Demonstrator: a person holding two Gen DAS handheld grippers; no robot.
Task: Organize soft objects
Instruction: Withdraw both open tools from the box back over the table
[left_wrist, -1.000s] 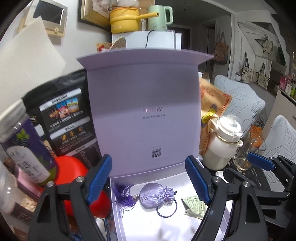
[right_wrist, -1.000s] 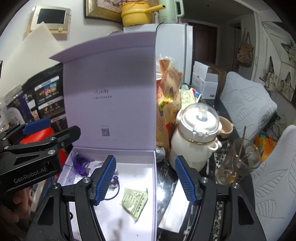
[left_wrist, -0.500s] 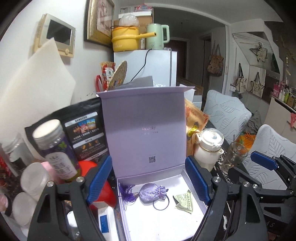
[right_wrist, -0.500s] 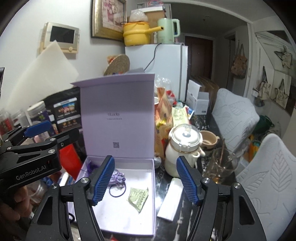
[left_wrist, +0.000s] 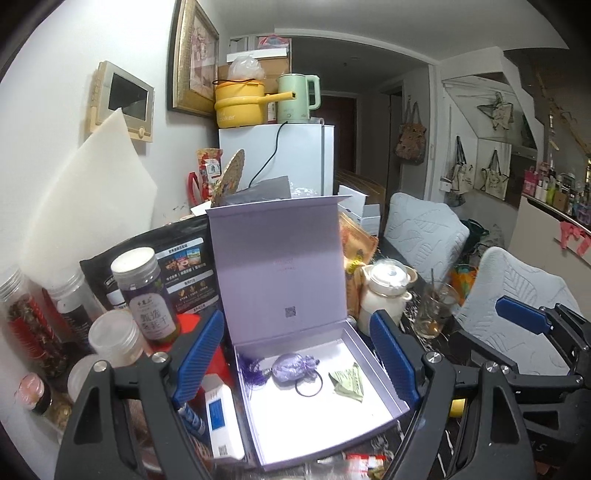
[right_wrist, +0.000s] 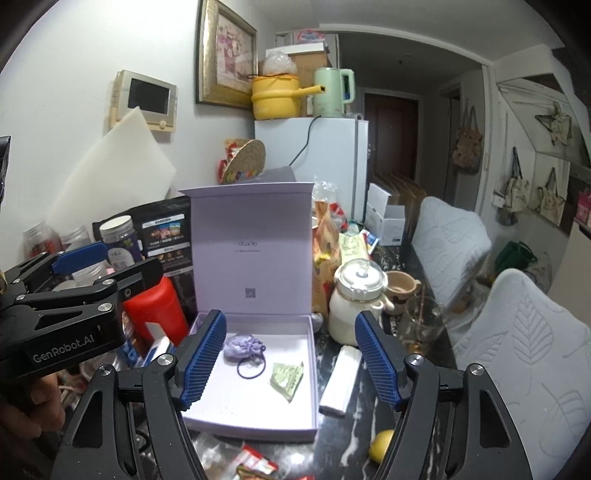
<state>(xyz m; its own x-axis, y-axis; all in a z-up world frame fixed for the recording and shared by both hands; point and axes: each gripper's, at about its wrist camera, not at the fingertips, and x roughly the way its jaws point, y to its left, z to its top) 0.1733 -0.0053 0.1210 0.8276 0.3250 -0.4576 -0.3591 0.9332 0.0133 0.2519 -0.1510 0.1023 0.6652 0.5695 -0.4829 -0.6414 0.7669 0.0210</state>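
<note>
An open lilac box (left_wrist: 384, 380) (right_wrist: 312, 369) stands on the cluttered table with its lid upright. Inside lie a purple drawstring pouch (left_wrist: 291, 370) (right_wrist: 242, 345) with a tassel (left_wrist: 251, 371), a dark hair tie (left_wrist: 309, 386) (right_wrist: 252, 368) and a green paper sachet (left_wrist: 349, 378) (right_wrist: 287, 378). My left gripper (left_wrist: 295, 365) is open and empty, held back above the box. My right gripper (right_wrist: 291, 360) is open and empty, also in front of the box. The right gripper shows at the right edge of the left wrist view (left_wrist: 524, 321), and the left gripper at the left of the right wrist view (right_wrist: 79, 258).
Jars (left_wrist: 146, 295) and a black pouch (left_wrist: 181, 273) crowd the left. A red container (right_wrist: 155, 310) stands by the box. A white teapot (right_wrist: 354, 299), a glass (right_wrist: 421, 325), a white packet (right_wrist: 341, 380) and a lemon (right_wrist: 382, 445) lie to the right. Cushioned chairs (right_wrist: 517, 350) are beyond.
Both grippers have pulled back and up from the box, so more of the table and room shows. The box contents have not moved.
</note>
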